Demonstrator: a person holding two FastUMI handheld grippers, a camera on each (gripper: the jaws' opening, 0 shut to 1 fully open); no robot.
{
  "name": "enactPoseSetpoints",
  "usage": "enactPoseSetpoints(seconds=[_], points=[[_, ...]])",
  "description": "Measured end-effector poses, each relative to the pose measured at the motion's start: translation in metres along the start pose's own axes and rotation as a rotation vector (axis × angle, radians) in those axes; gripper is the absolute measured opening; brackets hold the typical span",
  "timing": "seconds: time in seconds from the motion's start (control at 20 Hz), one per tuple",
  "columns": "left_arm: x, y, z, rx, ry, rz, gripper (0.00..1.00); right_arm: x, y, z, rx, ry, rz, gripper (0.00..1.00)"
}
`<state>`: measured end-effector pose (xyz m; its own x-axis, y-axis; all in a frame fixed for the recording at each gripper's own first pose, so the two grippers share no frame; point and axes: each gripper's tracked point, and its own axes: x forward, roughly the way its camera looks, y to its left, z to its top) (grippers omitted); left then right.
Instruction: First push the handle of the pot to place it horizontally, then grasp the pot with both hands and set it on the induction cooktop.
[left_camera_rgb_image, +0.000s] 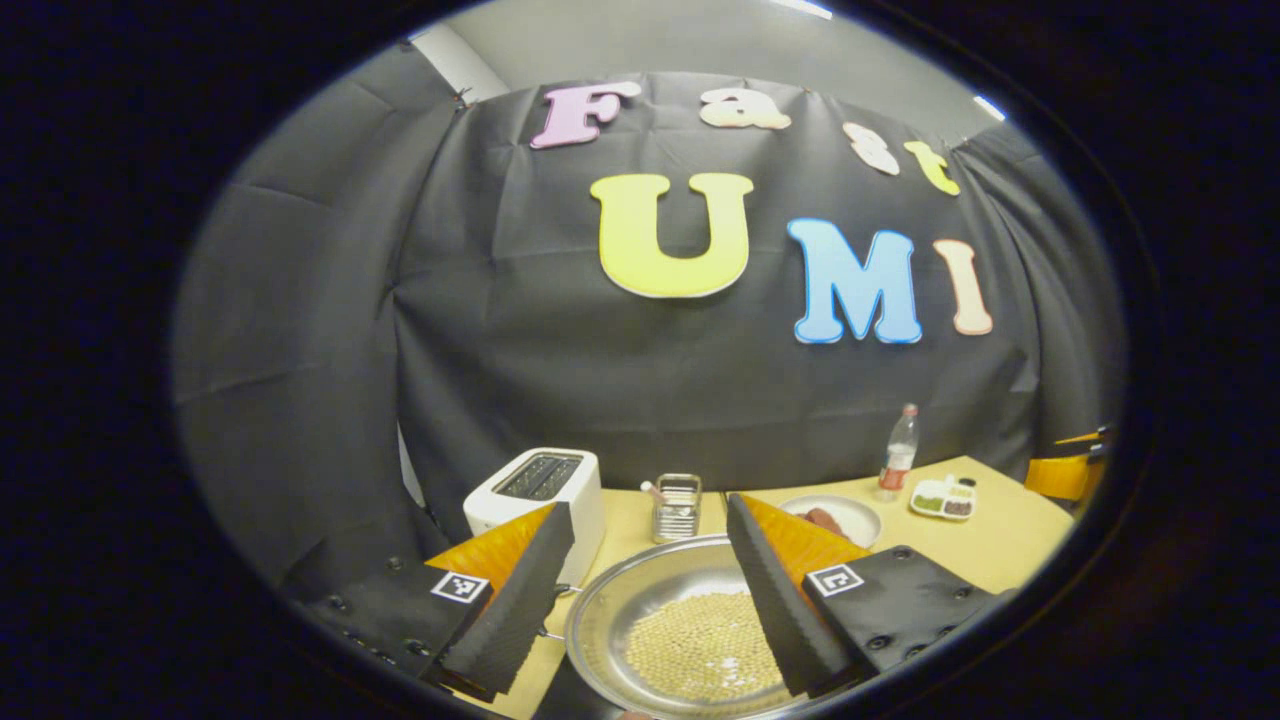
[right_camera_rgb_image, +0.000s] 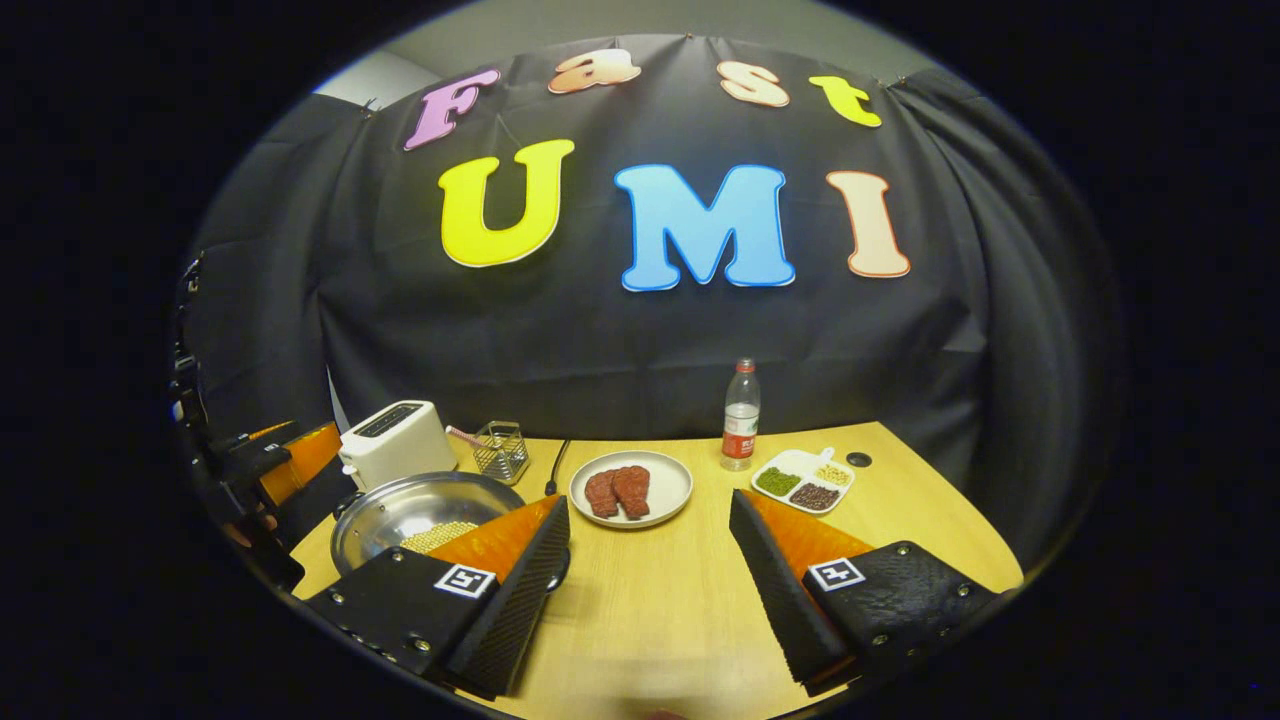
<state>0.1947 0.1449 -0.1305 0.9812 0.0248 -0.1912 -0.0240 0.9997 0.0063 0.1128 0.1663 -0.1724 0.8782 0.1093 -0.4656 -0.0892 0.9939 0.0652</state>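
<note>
Left gripper view: the left gripper (left_camera_rgb_image: 650, 590) is being held spread wide above the pot (left_camera_rgb_image: 690, 630) on the table (left_camera_rgb_image: 1000, 545). The right gripper (right_camera_rgb_image: 645, 590), likewise spread, is being held right of the pot, gripping nothing.

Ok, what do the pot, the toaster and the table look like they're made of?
Pot: probably polished stainless steel, going by the mirror-like glare inside. Toaster: smooth white shell, plastic or painted metal; cannot tell which. Table: pale wood or wood-look laminate with faint grain.
</note>
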Motion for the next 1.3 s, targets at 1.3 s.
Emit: enactPoseSetpoints(seconds=[1.3], points=[[-0.279, -0.094, 0.132, 0.059, -0.268, -0.021, 0.99, -0.222, -0.093, 0.082, 0.045, -0.366, -0.014, 0.98]])
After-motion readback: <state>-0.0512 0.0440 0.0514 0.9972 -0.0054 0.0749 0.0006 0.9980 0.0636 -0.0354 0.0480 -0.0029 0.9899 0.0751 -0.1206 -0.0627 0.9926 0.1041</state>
